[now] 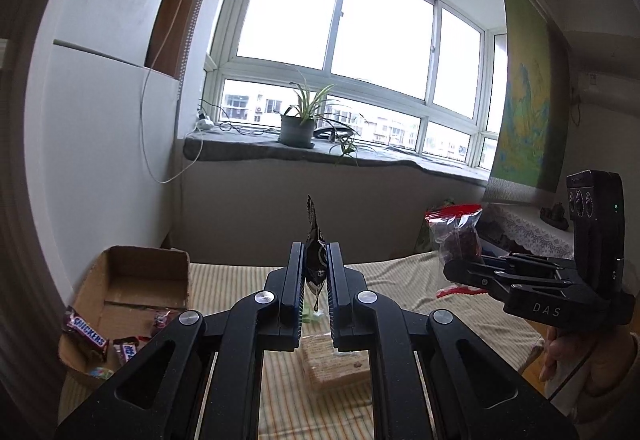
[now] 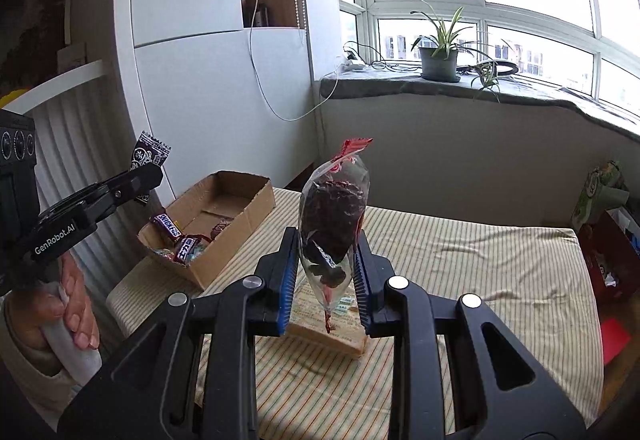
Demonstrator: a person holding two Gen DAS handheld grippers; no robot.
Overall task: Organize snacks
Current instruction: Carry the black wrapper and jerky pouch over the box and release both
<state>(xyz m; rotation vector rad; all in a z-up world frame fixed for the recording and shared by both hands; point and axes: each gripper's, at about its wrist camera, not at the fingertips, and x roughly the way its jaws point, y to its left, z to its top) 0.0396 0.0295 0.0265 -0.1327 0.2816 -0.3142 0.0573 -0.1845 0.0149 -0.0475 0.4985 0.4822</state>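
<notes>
The left gripper (image 1: 315,286) is held level above the table, clamping a small dark snack packet (image 1: 315,260) upright between its pads. The right gripper (image 2: 325,272), raised at similar height, pinches a clear bag of dark dried fruit (image 2: 334,224) with a red top. Below both, a wrapped cracker pack (image 2: 340,324) lies on the striped tablecloth (image 2: 460,272), whose right half is bare. Far left, at the table's edge, the open cardboard box (image 2: 240,200) holds a Snickers bar (image 2: 168,224) and other sweets. Beyond, a potted plant (image 2: 438,56) stands on the sill.
</notes>
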